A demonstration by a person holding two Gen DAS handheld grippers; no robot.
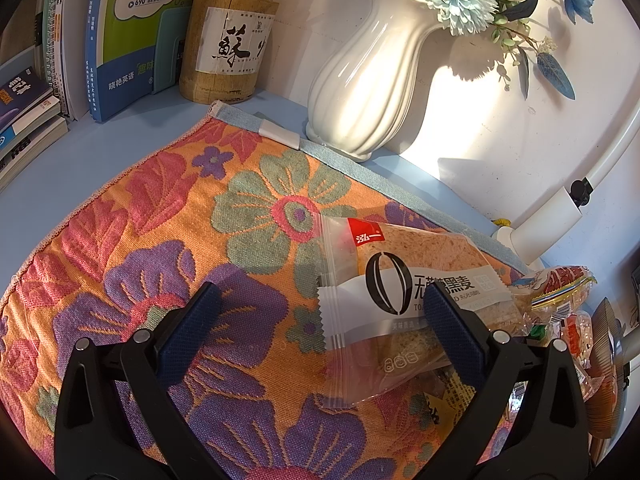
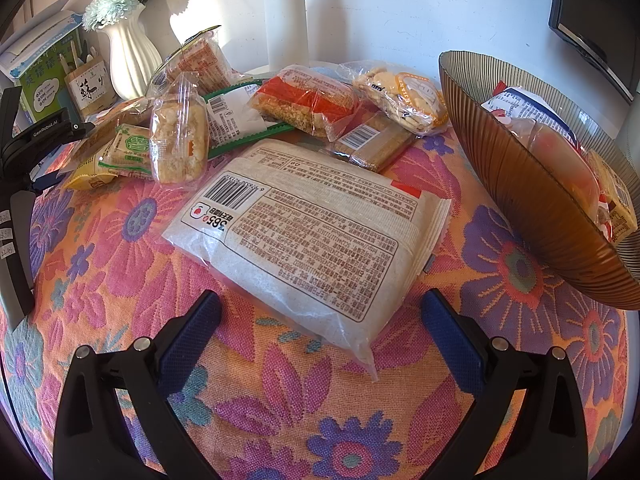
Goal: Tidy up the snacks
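Note:
My left gripper is open above the flowered cloth. A clear packet of rye toast lies by its right finger, overlapping the pad, and is not held. My right gripper is open too, its fingers either side of the near end of a large flat bread packet lying label-up on the cloth. Behind that packet lie several small snack packs: a rice-crisp pack, an orange-wrapped bar, a cracker bag. A ribbed brown bowl at the right holds some wrapped snacks.
A white vase with blue flowers, a bamboo pen pot and upright books stand along the wall. A white lamp post rises behind the snacks. The other gripper's black body shows at the right wrist view's left edge.

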